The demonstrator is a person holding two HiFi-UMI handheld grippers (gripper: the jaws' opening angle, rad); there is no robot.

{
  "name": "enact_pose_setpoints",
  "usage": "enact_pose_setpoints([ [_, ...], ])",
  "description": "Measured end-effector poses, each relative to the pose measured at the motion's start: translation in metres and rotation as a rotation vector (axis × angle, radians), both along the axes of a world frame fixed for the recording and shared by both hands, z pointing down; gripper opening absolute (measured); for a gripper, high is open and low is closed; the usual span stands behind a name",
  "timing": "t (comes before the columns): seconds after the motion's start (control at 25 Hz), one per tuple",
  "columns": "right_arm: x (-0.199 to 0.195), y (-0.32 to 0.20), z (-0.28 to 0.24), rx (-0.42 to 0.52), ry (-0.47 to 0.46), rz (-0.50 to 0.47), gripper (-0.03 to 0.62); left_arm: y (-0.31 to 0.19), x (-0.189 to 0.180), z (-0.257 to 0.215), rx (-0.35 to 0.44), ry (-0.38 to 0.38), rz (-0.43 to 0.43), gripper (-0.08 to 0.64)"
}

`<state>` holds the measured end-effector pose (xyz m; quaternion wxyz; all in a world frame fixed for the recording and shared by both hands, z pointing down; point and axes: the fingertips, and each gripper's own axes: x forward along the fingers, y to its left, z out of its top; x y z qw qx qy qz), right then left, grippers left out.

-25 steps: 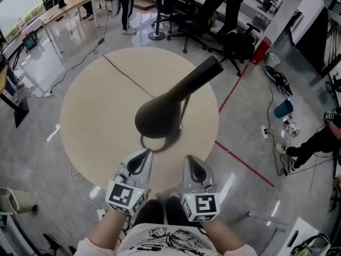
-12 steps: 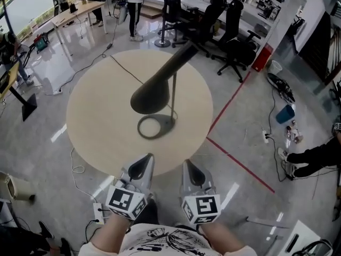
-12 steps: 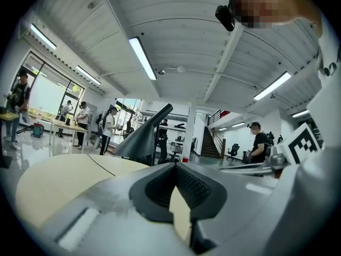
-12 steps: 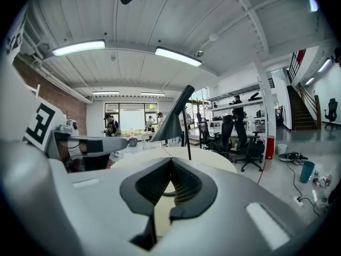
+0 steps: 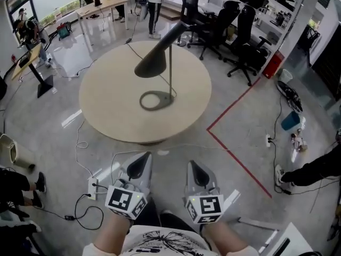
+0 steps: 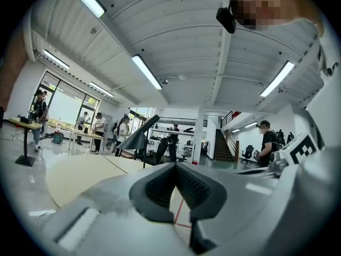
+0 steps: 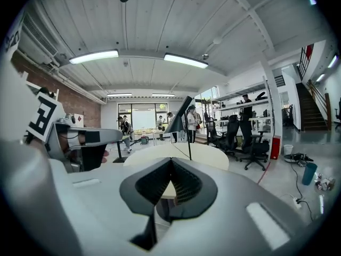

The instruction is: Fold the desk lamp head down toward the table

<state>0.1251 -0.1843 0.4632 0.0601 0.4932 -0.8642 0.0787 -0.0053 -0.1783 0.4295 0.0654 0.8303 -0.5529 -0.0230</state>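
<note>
Two hand-held grippers sit low in the head view, close to the person's body: the left hand-held gripper [image 5: 139,165] and the right hand-held gripper [image 5: 196,170], side by side and pointing forward over the grey floor [image 5: 250,137]. Each carries a cube with square black-and-white markers. In the left gripper view, the left hand-held gripper [image 6: 176,167] has its jaws closed together at the tips with nothing between them. In the right gripper view, the right hand-held gripper [image 7: 170,161] is likewise closed and empty.

Ahead, well apart from both, stands a round, pale wooden bench [image 5: 106,105]. On it, right of centre, is the desk lamp [image 5: 170,73], dark in colour, with a ring-shaped base [image 5: 156,100] lying flat and a thin upright stem. Its cone-shaped lamp head [image 5: 152,63] is raised high above the bench top, tilted, with its wide mouth facing down and to the left. A thin dark cord [image 5: 134,49] runs across the bench top behind the lamp.

Black office chairs [image 5: 240,23] stand beyond the bench. A red line [image 5: 234,103] marks the floor to the right. A white power strip [image 5: 94,185] with cables lies on the floor left of the grippers.
</note>
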Motion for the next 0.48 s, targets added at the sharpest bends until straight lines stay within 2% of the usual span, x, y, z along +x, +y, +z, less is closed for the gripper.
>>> enact_pose_setpoints([
  [0.32,0.003,0.064,-0.012,0.028,0.013,-0.039,0.008,0.067,0.002,-0.019,0.036,0.005,-0.024,0.003],
  [0.48,0.000,0.097,-0.016,0.042,0.025,-0.048,0.008,0.101,0.004,-0.013,0.017,0.013,-0.014,0.003],
])
